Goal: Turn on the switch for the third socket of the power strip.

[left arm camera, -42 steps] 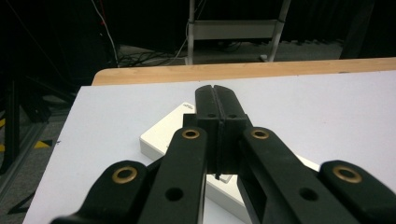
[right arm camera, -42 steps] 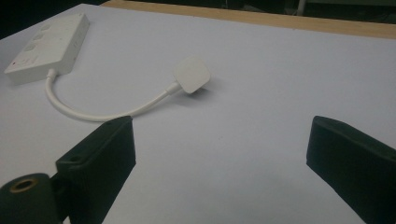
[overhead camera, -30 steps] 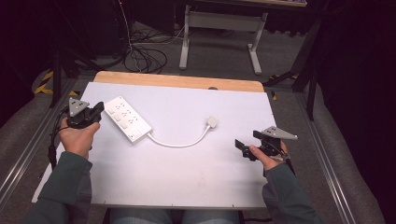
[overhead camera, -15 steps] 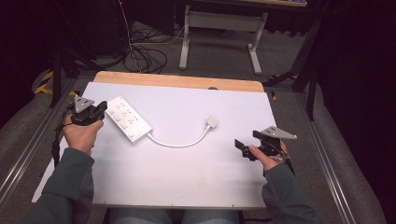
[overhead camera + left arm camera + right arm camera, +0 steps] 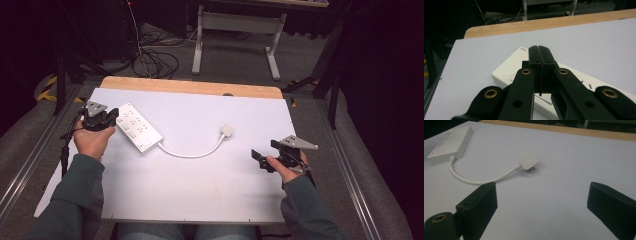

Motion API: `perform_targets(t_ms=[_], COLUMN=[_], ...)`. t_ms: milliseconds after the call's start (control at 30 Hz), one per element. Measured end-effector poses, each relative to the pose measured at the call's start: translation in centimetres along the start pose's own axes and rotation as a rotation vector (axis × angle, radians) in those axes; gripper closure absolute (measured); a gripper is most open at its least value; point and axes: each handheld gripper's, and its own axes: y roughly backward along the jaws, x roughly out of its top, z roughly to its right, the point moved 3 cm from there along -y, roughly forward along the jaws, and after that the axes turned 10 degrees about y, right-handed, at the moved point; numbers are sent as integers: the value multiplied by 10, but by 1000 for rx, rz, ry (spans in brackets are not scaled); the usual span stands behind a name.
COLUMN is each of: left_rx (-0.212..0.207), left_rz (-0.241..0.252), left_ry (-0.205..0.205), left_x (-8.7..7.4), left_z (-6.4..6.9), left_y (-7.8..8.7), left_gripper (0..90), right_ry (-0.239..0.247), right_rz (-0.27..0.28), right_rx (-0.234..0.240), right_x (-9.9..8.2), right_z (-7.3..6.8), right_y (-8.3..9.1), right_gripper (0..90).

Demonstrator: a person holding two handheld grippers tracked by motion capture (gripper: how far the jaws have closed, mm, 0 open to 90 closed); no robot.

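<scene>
While the left claw point(image 5: 111, 118), jaws pressed together and empty, is nearing the power strip point(image 5: 138, 127), the right claw point(image 5: 260, 159) is waiting wide open and empty; nothing is grasped yet.

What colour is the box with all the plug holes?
White. The power strip shows best in the high view, lying on the table.

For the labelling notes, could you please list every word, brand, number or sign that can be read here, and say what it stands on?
Nothing can be read for certain.
Power strip: a small grey mark near its far corner in the left gripper view, too small and blurred to read.
Power strip, cable end: a tiny red spot in the right gripper view, no legible text.
Plug: plain white, no marking.
</scene>
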Motion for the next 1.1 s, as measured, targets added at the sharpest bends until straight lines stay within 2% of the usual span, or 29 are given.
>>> perform_targets(t_ms=[167,500,633,800,867,900,1100], left_rx=[4,9,35,47,52,69,74], left_rz=[-34,-64,-96,-116,-132,-156,-178], left_ry=[-5,-2,-17,-24,-27,-31,-28], left_x=[-2,-4,-5,-5,-6,-8,-10], left_z=[1,-2,-5,-6,-7,-9,-12], left_y=[-8,-14,-20,-27,-30,-32,-36], left_gripper=[900,900,900,900,900,900,900], right_ry=[0,2,3,3,4,4,8], right_rz=[0,0,0,0,0,0,0], right_rx=[-1,2,3,1,2,1,0], right_x=[0,0,0,0,0,0,0], right_z=[0,-1,-1,-1,-1,-1,-1], right_y=[1,0,0,0,0,0,1], right_gripper=[98,99,98,98,98,99,98])
